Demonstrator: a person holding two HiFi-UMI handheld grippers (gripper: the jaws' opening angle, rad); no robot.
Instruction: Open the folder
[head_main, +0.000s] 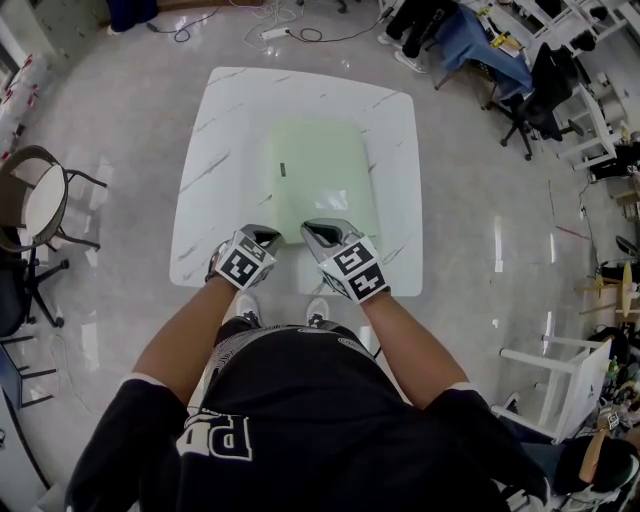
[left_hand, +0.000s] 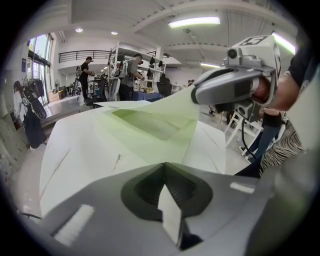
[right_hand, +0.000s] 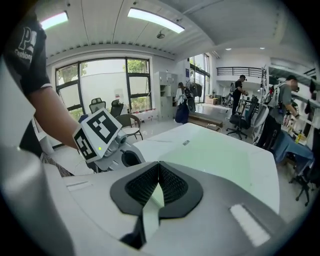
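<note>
The light green folder (head_main: 318, 175) is lying in the middle of the white worktop (head_main: 230, 130). At its 6 o'clock edge the right gripper (head_main: 320, 233) is squeezing shut on the top cover and holding it up. At 7 o'clock the left gripper (head_main: 262, 238) is pinching a thin pale sheet of the folder. A chair (head_main: 40, 200) is standing at 9 o'clock.

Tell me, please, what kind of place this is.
Probably an open lab or workshop, not a home: office chairs beside white workbenches, a power strip with cables on the polished floor, and people at equipment shelves behind the table with the green folder.
</note>
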